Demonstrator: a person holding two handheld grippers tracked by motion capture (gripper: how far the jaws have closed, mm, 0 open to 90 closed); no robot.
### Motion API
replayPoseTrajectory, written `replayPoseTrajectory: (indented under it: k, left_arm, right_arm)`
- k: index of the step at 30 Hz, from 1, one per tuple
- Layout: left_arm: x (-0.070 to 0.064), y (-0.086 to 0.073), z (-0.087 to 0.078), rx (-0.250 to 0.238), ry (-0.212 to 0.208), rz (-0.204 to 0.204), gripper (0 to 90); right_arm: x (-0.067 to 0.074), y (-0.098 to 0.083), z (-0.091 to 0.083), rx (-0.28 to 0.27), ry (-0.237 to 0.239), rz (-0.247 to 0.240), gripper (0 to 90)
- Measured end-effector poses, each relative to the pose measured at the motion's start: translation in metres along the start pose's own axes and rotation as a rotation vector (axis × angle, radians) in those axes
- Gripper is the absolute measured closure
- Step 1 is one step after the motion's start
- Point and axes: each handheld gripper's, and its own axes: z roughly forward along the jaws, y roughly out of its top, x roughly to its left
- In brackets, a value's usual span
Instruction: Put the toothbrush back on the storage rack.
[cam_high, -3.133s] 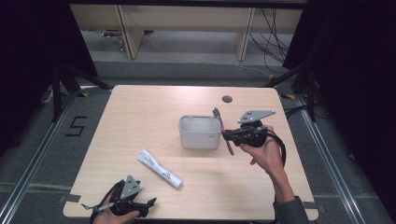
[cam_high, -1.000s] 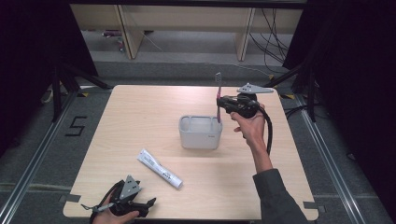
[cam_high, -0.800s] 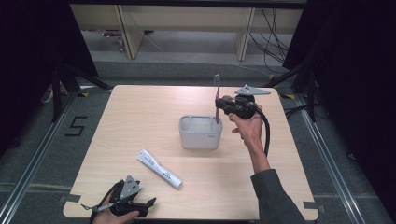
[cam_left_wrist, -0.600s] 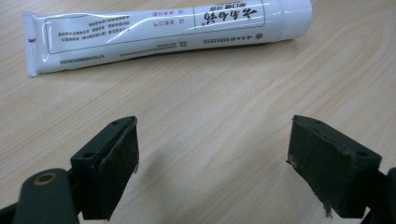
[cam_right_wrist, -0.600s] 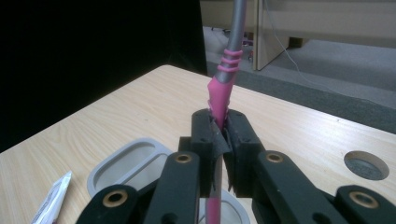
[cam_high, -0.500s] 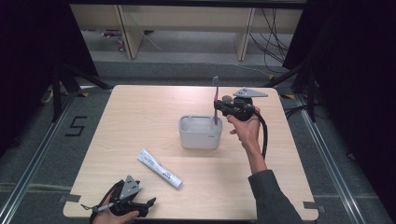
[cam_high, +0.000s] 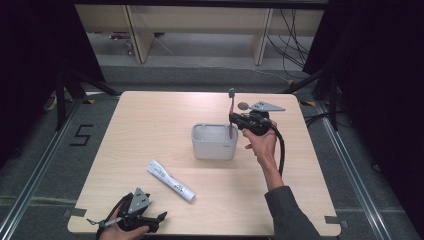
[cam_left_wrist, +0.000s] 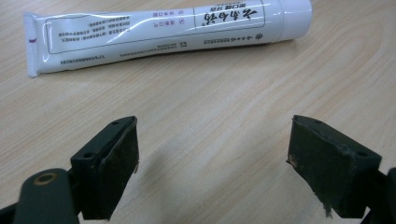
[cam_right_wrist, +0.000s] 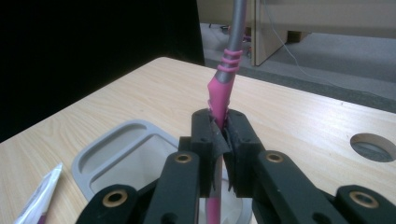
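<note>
Toothbrush (cam_high: 231, 107) upright, long axis vertical, grey head up, pink handle down into grey holder (cam_high: 214, 141) at its 2 o'clock corner. Clamped tight in right tool (cam_high: 234, 119). Toothpaste tube (cam_high: 171, 180) at holder's 7 o'clock on worktop (cam_high: 150, 125). Left tool (cam_left_wrist: 212, 154) wide apart, holding nothing.

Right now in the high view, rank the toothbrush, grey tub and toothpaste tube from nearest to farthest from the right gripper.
1. Toothbrush: clamped upright in the right gripper.
2. Grey tub: just below-left of it, mid-table.
3. Toothpaste tube: far off toward the table's near left.
</note>
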Motion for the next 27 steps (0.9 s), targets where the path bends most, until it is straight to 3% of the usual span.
replayPoseTrajectory:
  k: [1,2,3,4,6,11,13,15,17,27]
  left_arm:
    - [0.0,0.0,0.0,0.001,0.001,-0.001,15.8]
    - [0.0,0.0,0.0,0.001,0.001,-0.001,15.8]
    - [0.0,0.0,0.0,0.001,0.001,0.0,15.8]
    - [0.0,0.0,0.0,0.0,0.0,0.001,15.8]
    - [0.0,0.0,0.0,0.002,-0.002,0.005,15.8]
    - [0.0,0.0,0.0,0.001,0.0,0.002,15.8]
    - [0.0,0.0,0.0,0.002,-0.001,0.002,15.8]
    - [0.0,0.0,0.0,0.0,-0.001,0.002,15.8]
    - [0.0,0.0,0.0,0.002,-0.001,0.005,15.8]
    - [0.0,0.0,0.0,0.003,0.0,0.005,15.8]
  right_arm:
    - [0.0,-0.002,0.0,-0.002,-0.003,0.014,83.3]
    - [-0.001,-0.003,0.002,-0.011,0.006,-0.003,83.3]
    - [0.0,-0.004,0.001,0.003,0.004,0.023,83.3]
    - [-0.002,-0.006,0.002,-0.011,-0.011,-0.012,83.3]
    - [-0.001,-0.01,0.002,-0.002,-0.003,0.017,83.3]
    - [-0.004,-0.016,0.004,-0.006,0.004,-0.001,83.3]
    - [-0.003,-0.018,0.004,0.005,0.005,0.032,83.2]
    - [-0.004,-0.019,0.004,-0.007,-0.009,-0.004,83.2]
    - [-0.003,-0.02,0.004,0.011,-0.001,0.019,83.1]
    - [-0.001,-0.024,0.007,0.012,-0.009,-0.003,82.7]
